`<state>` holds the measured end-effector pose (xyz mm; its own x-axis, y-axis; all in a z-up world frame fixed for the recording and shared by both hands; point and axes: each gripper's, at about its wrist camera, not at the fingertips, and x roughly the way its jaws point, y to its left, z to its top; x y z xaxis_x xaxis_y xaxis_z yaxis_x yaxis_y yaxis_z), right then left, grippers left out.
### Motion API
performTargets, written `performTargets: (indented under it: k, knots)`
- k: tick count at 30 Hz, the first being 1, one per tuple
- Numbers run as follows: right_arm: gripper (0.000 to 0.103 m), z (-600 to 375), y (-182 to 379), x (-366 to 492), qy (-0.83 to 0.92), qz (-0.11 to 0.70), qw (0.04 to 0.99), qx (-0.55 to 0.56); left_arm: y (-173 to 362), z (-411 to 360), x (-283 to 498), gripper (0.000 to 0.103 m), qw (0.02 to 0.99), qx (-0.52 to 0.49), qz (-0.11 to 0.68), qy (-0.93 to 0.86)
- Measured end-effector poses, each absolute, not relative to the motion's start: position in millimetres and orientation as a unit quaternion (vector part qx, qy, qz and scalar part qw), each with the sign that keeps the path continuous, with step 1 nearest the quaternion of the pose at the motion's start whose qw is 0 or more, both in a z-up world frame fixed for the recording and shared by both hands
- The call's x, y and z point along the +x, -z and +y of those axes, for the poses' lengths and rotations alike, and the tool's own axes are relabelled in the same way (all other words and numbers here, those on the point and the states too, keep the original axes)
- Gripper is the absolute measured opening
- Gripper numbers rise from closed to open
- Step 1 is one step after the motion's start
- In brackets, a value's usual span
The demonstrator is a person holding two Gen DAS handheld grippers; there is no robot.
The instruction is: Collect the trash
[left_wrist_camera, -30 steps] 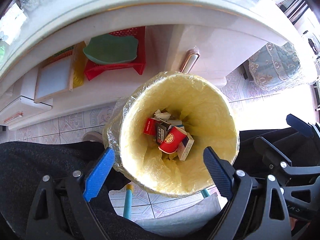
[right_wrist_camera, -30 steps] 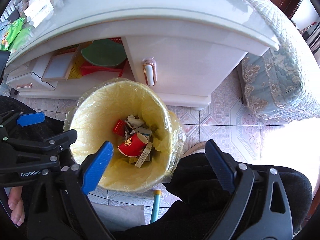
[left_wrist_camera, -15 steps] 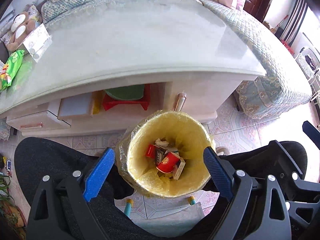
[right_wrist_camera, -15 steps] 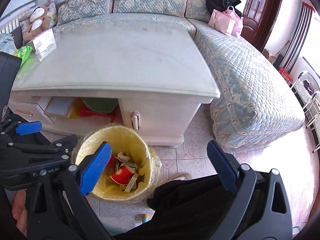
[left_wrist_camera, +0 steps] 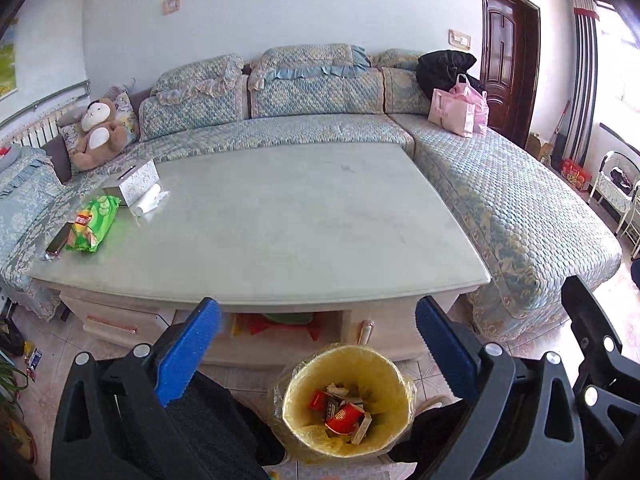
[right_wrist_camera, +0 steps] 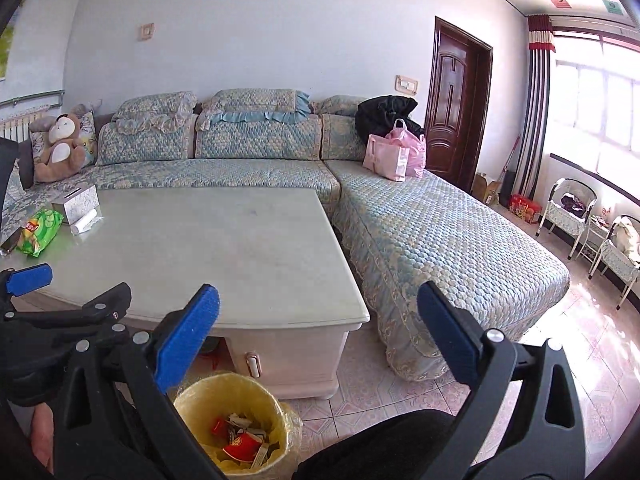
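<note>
A bin lined with a yellow bag (left_wrist_camera: 346, 400) (right_wrist_camera: 234, 424) stands on the floor in front of the coffee table, between the person's knees. Inside lie a red paper cup (left_wrist_camera: 344, 418) (right_wrist_camera: 240, 446), small cartons and crumpled paper. My left gripper (left_wrist_camera: 318, 340) hangs high above the bin, its jaws still opening and nothing between them. My right gripper (right_wrist_camera: 318, 328) is beside it, jaws likewise opening wide and empty. On the table's far left lie a green snack bag (left_wrist_camera: 93, 222) (right_wrist_camera: 40, 232), a tissue box (left_wrist_camera: 132, 186) (right_wrist_camera: 76, 202) and a phone (left_wrist_camera: 59, 238).
The pale stone coffee table (left_wrist_camera: 280, 224) fills the middle, with a drawer handle (left_wrist_camera: 366, 330) near the bin. A quilted corner sofa (right_wrist_camera: 432, 232) wraps behind and right, bearing a teddy bear (left_wrist_camera: 98, 134) and pink bags (left_wrist_camera: 458, 110). Small chairs (right_wrist_camera: 568, 212) stand by the window.
Both grippers have risen well above the bin and tilted up, so the bin shrank and the tabletop, sofa and room came into view. Both stay wide open and empty.
</note>
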<state>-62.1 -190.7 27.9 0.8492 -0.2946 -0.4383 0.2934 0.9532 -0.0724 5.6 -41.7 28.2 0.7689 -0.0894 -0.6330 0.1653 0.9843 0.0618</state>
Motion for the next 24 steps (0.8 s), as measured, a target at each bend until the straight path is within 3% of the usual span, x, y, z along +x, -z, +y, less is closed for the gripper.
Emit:
performTargets:
  k: [9,24]
  knots:
    - [0.097,-190,-45,-91,0.17,0.203,0.964,0.006,-58,-38,-31,0.096,0.952,0.054,0.293,0.069]
    - [0.097,-185,-38,-91,0.173,0.216,0.961,0.008,-46,-34,-31,0.096,0.947,0.046,0.311,0.06]
